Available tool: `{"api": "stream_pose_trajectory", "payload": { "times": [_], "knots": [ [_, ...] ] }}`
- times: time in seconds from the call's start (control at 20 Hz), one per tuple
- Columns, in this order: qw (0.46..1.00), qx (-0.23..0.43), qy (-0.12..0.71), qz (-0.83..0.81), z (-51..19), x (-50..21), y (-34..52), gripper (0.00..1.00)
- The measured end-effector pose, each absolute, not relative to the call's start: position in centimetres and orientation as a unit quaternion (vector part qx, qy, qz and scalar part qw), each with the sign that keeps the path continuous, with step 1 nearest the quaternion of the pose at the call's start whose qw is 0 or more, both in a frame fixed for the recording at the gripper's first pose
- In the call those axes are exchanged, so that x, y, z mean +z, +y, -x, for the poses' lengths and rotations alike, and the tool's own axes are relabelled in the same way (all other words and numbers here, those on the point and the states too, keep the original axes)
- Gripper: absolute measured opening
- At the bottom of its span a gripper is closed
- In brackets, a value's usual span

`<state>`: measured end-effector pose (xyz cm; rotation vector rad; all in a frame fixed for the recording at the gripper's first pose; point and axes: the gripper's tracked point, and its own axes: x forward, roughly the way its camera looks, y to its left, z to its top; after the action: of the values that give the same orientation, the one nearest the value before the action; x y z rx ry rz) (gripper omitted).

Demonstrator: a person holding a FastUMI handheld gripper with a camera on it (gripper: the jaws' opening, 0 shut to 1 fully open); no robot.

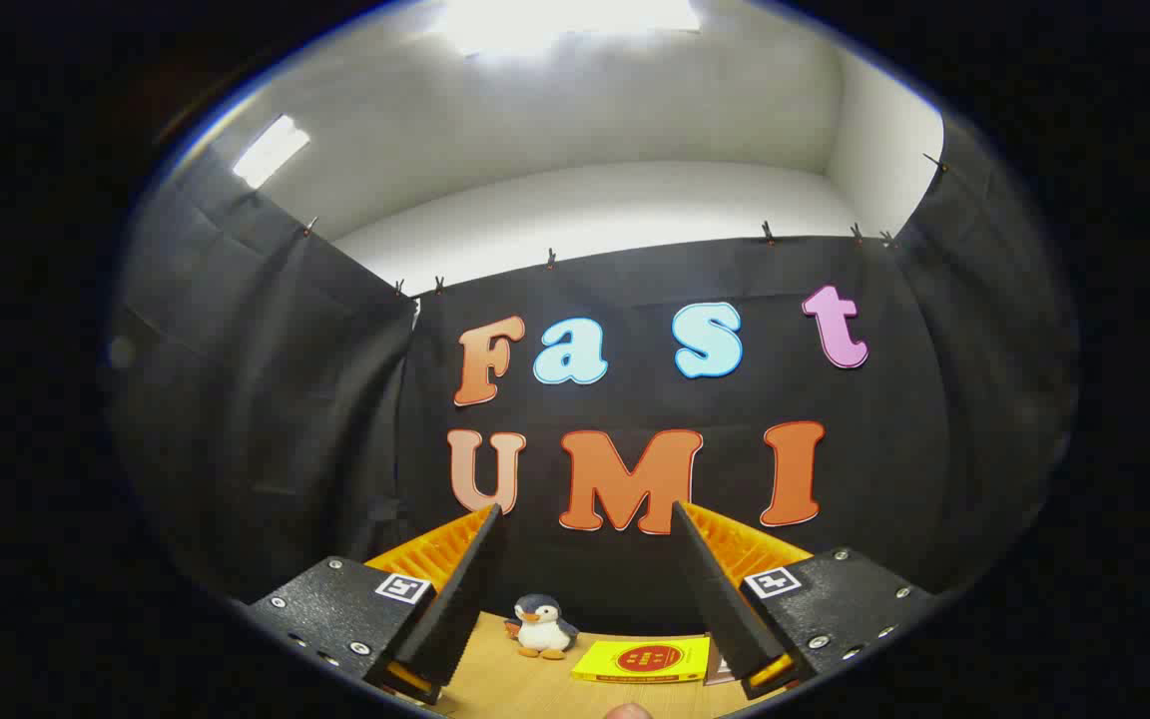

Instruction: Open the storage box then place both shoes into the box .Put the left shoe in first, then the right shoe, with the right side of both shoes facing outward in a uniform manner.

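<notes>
Gripper (590,589) is spread wide, holding nothing - aimed high at the back wall. Past the fingers there's just a penguin (542,626) and a yellow book (643,659) on the table (495,684). Can't see box or shoes - probably lower down, so tilt first.

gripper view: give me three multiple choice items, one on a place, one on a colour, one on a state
1. Where does the toy penguin stand?
A. on the wooden table, beside the booklet
B. on top of the booklet
C. clamped in the gripper

2. What colour is the booklet?
A. blue
B. yellow with a red round mark
C. green

3. How do the jaws of the gripper stand?
A. shut on the penguin
B. shut on nothing
C. open, holding nothing

Answers: 1 A, the penguin stands on the wood just next to the booklet. 2 B, its cover shows yellow and red. 3 C, a wide gap separates the jaws.
</notes>
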<state>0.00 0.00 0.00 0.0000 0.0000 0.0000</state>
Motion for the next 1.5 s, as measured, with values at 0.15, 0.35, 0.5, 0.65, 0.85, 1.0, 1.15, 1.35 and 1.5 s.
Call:
{"api": "stream_pose_trajectory", "payload": {
  "times": [0.15, 0.35, 0.5, 0.65, 0.85, 1.0, 1.15, 1.35, 1.5],
  "knots": [
    [1.000, 0.006, 0.009, -0.004, -0.2, -0.4, 0.6, 0.98],
    [1.000, 0.010, 0.001, -0.009, 0.0, 0.2, 0.6, 0.99],
    [1.000, 0.003, 0.000, -0.006, 0.1, 0.2, 0.0, 0.99],
    [1.000, -0.003, 0.000, -0.009, 0.2, 0.2, -0.4, 0.99],
    [1.000, -0.005, 0.002, -0.006, 0.3, 0.2, -0.6, 0.99],
    [1.000, 0.001, 0.011, -0.009, 0.5, -0.3, -0.3, 0.99],
    [0.999, 0.011, 0.030, -0.026, 0.9, -1.3, 0.8, 0.99],
    [0.994, 0.052, 0.077, -0.059, 1.8, -4.7, 4.1, 0.99],
    [0.978, 0.090, 0.157, -0.099, 2.9, -9.6, 7.5, 0.99]
  ]
}}
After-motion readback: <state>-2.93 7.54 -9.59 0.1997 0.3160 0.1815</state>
